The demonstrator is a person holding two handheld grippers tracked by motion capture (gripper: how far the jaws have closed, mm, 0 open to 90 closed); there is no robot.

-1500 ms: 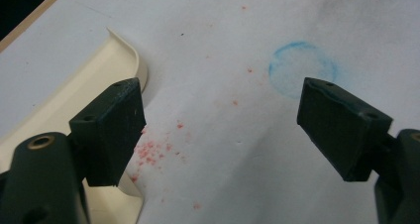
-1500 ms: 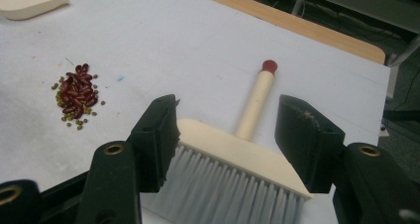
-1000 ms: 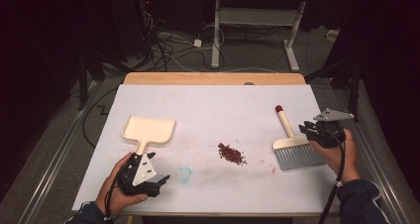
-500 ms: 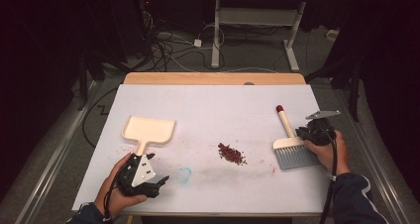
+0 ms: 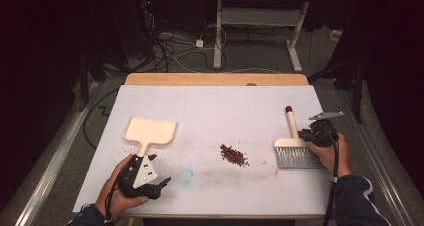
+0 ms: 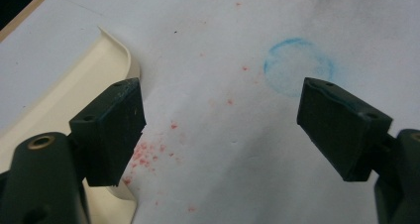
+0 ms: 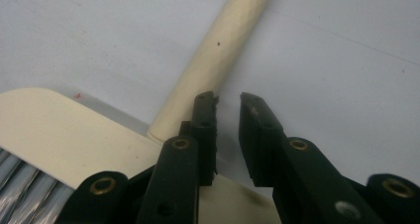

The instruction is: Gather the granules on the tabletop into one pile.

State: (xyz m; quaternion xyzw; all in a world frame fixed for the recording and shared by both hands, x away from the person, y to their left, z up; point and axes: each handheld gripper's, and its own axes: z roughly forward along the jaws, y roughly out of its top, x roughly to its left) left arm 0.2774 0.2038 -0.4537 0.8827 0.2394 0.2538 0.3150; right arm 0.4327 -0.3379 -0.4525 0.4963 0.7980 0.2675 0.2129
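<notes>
A cream dustpan (image 5: 150, 131) lies at the table's left, its handle pointing toward my left gripper (image 5: 162, 183), which rests low on the table with its jaws wide open and nothing between them. In the left gripper view the gripper (image 6: 220, 100) hovers over bare paper, with the dustpan (image 6: 64, 95) beside one jaw. A cream brush (image 5: 295, 148) with grey bristles lies at the right. My right gripper (image 5: 305, 134) sits at the base of its handle. The right gripper (image 7: 229, 102) is shut on nothing, with the brush handle (image 7: 218, 50) just beside one jaw.
A small pile of dark red crumbs (image 5: 233, 155) lies mid-table between the dustpan and the brush. A faint blue ring (image 5: 186, 176) is drawn on the paper near my left gripper, also seen as the blue ring (image 6: 297, 65). Red specks dot the white sheet.
My right gripper has sunk down onto the brush's handle base and then held still. The left hand, dustpan, brush and crumbs have not moved.
</notes>
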